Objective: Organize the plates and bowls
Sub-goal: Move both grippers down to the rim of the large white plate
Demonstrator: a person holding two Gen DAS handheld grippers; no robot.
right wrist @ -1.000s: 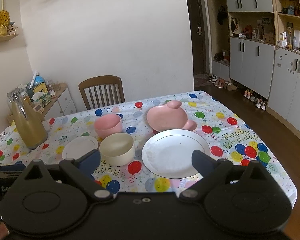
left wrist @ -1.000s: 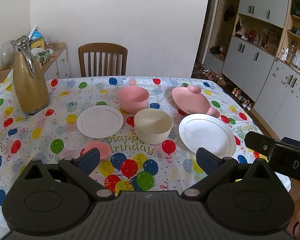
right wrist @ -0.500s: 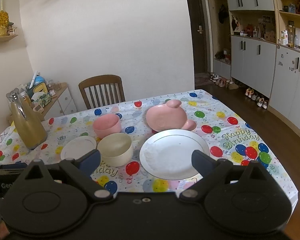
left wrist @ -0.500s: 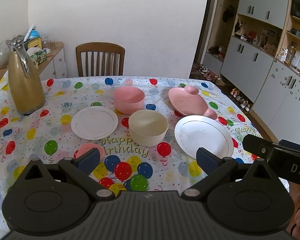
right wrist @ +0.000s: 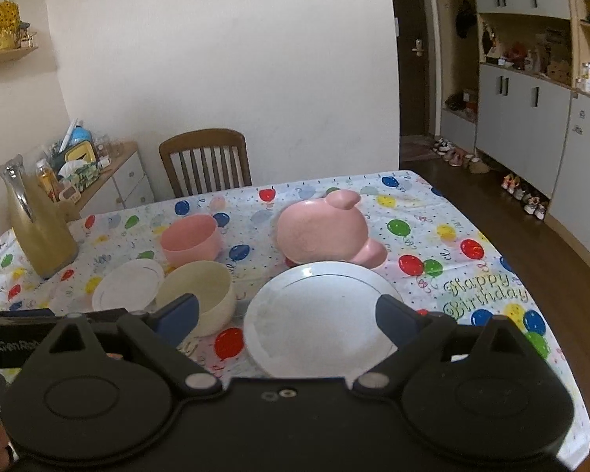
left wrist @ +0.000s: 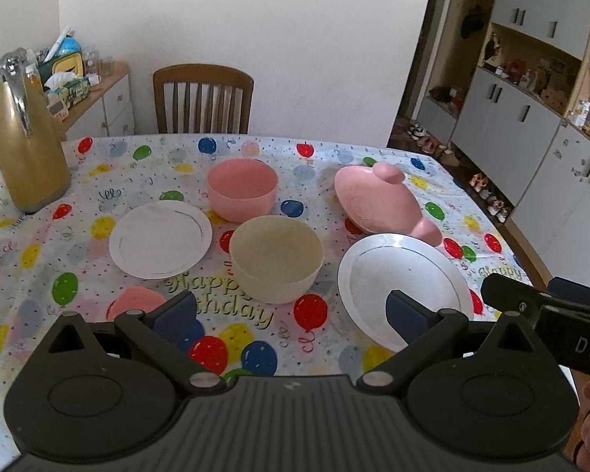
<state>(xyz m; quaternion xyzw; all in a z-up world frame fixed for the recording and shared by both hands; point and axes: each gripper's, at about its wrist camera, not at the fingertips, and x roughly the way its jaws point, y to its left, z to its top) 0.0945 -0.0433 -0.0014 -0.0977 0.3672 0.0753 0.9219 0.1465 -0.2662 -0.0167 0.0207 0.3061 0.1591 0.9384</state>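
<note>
Nearest the cameras, the left gripper [left wrist: 291, 310] and the right gripper [right wrist: 287, 316] both hover above the near edge of the table with their blue-padded fingers spread wide apart, gripping nothing. Just beyond the left one, a small flat pink saucer [left wrist: 135, 302] lies on the balloon-printed birthday tablecloth [left wrist: 78, 251]. Under the right gripper's view sits a large round white plate with a thin dark rim line [right wrist: 322, 324]. To its left stands a cream round bowl [left wrist: 276, 261], and further left a smaller white plate [left wrist: 160, 239]. Behind these are a pink round bowl [left wrist: 242, 188] and a pink bear-eared dish [left wrist: 377, 202], tilted. At the far left stands a tall gold jug [left wrist: 25, 145], with a brown wooden chair [left wrist: 203, 98] beyond the table.
</note>
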